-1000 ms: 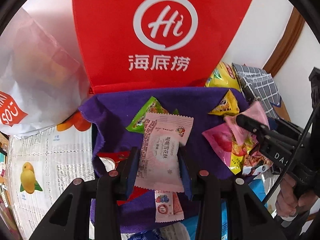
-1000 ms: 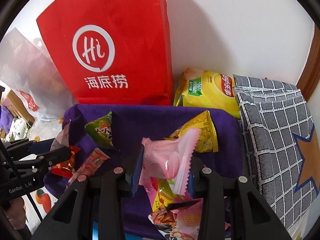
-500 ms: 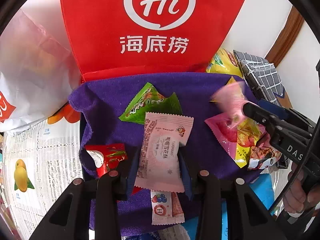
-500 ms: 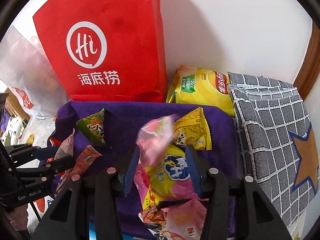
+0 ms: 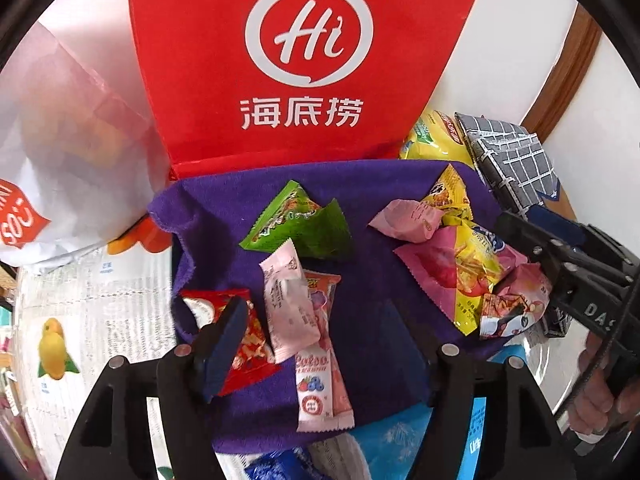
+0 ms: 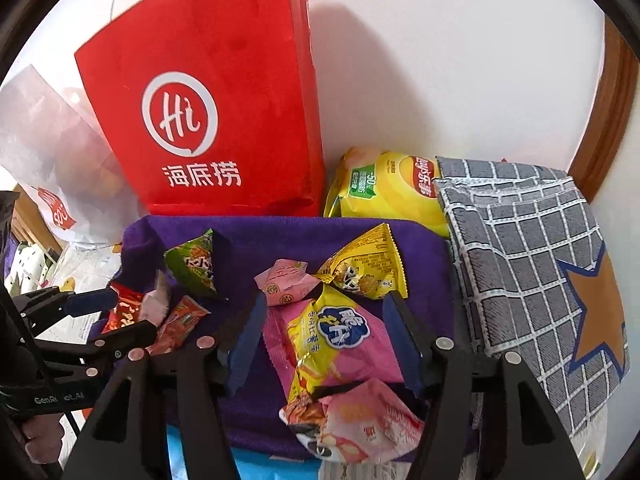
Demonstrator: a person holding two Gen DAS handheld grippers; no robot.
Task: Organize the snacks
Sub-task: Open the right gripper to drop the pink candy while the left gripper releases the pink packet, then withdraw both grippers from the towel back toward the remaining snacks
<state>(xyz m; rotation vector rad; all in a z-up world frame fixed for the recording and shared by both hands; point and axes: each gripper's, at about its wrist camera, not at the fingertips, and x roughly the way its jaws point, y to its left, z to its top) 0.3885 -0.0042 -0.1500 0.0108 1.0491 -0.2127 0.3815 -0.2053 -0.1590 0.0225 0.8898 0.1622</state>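
Small snack packets lie on a purple towel. My left gripper is open; the pale pink wafer packet lies loose between its fingers, over a pink berry bar and beside a red packet. A green packet lies further back. My right gripper is open above a pile of a yellow-and-pink chip packet, a small pink packet and a yellow packet. The left gripper also shows in the right wrist view, the right one in the left wrist view.
A red "Hi" paper bag stands behind the towel against the wall. A white plastic bag is at the left, a yellow chip bag and a grey checked cloth at the right. Newspaper covers the table at the left.
Both grippers have opened. The left let go of the pale pink wafer packet, which dropped onto the towel; the right released the small pink packet onto the right pile.
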